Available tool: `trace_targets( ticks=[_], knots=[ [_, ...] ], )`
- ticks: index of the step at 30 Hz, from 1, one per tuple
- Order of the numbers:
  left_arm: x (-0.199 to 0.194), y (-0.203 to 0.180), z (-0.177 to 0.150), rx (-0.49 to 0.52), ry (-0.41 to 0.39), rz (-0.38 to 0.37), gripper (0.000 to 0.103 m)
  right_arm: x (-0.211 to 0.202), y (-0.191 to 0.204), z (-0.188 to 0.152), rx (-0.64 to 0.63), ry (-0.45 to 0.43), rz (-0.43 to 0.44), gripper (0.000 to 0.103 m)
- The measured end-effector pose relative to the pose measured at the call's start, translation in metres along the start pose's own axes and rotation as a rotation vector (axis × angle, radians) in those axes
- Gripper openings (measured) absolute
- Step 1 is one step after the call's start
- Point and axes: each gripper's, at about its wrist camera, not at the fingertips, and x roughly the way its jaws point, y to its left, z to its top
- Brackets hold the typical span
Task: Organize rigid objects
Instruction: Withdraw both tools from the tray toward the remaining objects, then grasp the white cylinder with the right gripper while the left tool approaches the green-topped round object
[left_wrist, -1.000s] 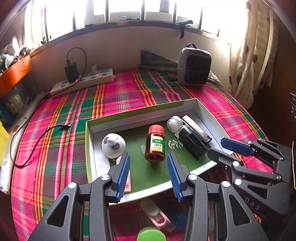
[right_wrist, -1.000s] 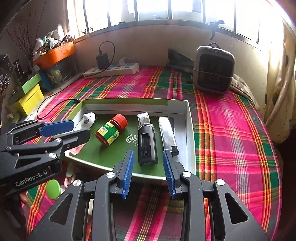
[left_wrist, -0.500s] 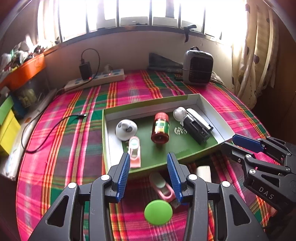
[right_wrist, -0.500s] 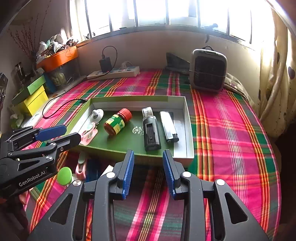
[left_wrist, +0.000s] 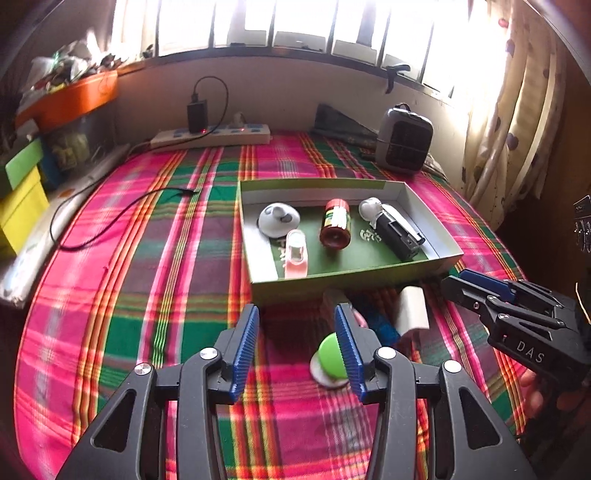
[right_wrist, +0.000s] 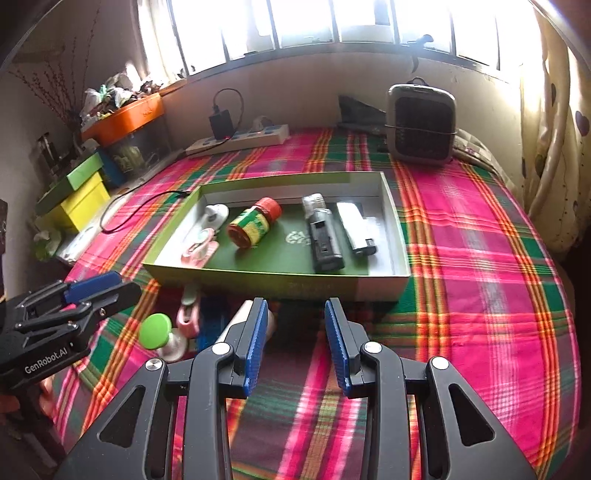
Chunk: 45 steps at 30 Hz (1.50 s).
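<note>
A shallow green tray (right_wrist: 258, 277) sits on the plaid-covered surface (left_wrist: 155, 266), and everything here is placed against it. Inside it, from its left wall to its right: a white dome-shaped piece (left_wrist: 277, 220), a pink clip (left_wrist: 296, 254) just in front of that, a red-capped bottle (right_wrist: 254, 222) lying on its side, a black rectangular device (right_wrist: 325, 240) and a white-and-black lighter-like item (right_wrist: 356, 229) beside the right wall. Bare green floor shows between the bottle and the black device.

In front of the tray's near wall lie loose things: a green-topped knob (right_wrist: 155, 331), a second pink clip (right_wrist: 187, 312), a blue object (left_wrist: 382, 326) and a white cylinder (left_wrist: 413, 308), close together. To the tray's left and right the cloth lies open.

The left claw (left_wrist: 295, 347) hangs in front of the tray's near-left corner, jaws wide apart and holding nothing; its right finger overlaps the green knob in view. The right claw (right_wrist: 297, 341) hangs before the near wall's middle, also parted and empty.

The left view alone shows the white cylinder whole; in the right view a finger partly hides it. The right view shows the bottle's yellow-green label clearly.
</note>
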Motion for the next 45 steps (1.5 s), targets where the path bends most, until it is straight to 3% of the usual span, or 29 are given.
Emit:
trace_targets(
  ticks=[14, 35, 36, 37, 38, 45],
  knots=[
    [-0.004, 0.029, -0.021, -0.08, 0.021, -0.051, 0.046, 0.013, 0.032, -0.005, -0.029, 0.028, 0.053, 0.034],
    [0.004, 0.032, -0.029, -0.1, 0.05, -0.13, 0.049, 0.036, 0.029, -0.008, 0.017, 0.087, -0.026, 0.035],
    [0.005, 0.032, -0.029, -0.102, 0.055, -0.139, 0.049, 0.037, 0.029, -0.008, 0.017, 0.089, -0.031, 0.04],
    [0.005, 0.031, -0.029, -0.102, 0.057, -0.142, 0.049, 0.038, 0.029, -0.008, 0.015, 0.09, -0.043, 0.054],
    [0.006, 0.03, -0.03, -0.101, 0.058, -0.144, 0.049, 0.039, 0.028, -0.009, 0.013, 0.089, -0.06, 0.058],
    [0.008, 0.024, -0.03, -0.097, 0.071, -0.164, 0.049, 0.042, 0.024, -0.01, 0.019, 0.101, -0.073, 0.059]
  ],
)
